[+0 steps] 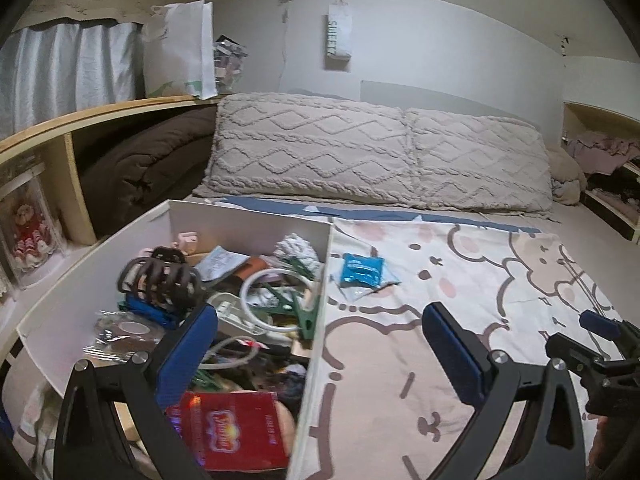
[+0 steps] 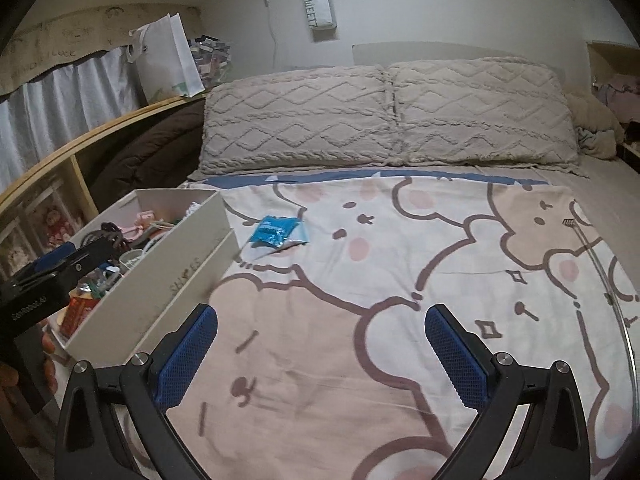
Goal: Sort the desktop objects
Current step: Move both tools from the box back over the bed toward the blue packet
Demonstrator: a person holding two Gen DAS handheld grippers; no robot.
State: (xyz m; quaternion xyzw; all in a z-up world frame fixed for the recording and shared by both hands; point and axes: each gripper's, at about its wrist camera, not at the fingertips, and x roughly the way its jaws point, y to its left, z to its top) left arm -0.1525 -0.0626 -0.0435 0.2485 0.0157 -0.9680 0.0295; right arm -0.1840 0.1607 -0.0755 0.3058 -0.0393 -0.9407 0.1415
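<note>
Shelving (image 1: 60, 136) of pale wood runs along the left, with one folded brown quilt (image 1: 148, 168) in a cubby and one white paper bag (image 1: 180, 48) standing on top. Just beside it on the bed sits one white box (image 1: 248, 224), crowded with small things: one dark claw clip (image 1: 160, 280), one white ring (image 1: 276, 300), green pegs (image 1: 308, 316), one red packet (image 1: 236, 432). The left tool (image 1: 320, 348) hangs spread wide and empty, one finger over the box, the other over the cartoon-print cover (image 2: 320, 320). To the right of the box, one blue packet (image 2: 274, 230) lies alone on that cover, well apart from both tools. The right tool (image 2: 320, 348) is also spread to its full width, with nothing between its fingers. Two knitted beige pillows (image 2: 300, 120) lean side by side against the white wall (image 2: 440, 8), where one paper bag marked SWEET7 (image 2: 316, 4) hangs. Clothes are heaped on a shelf at far right.
</note>
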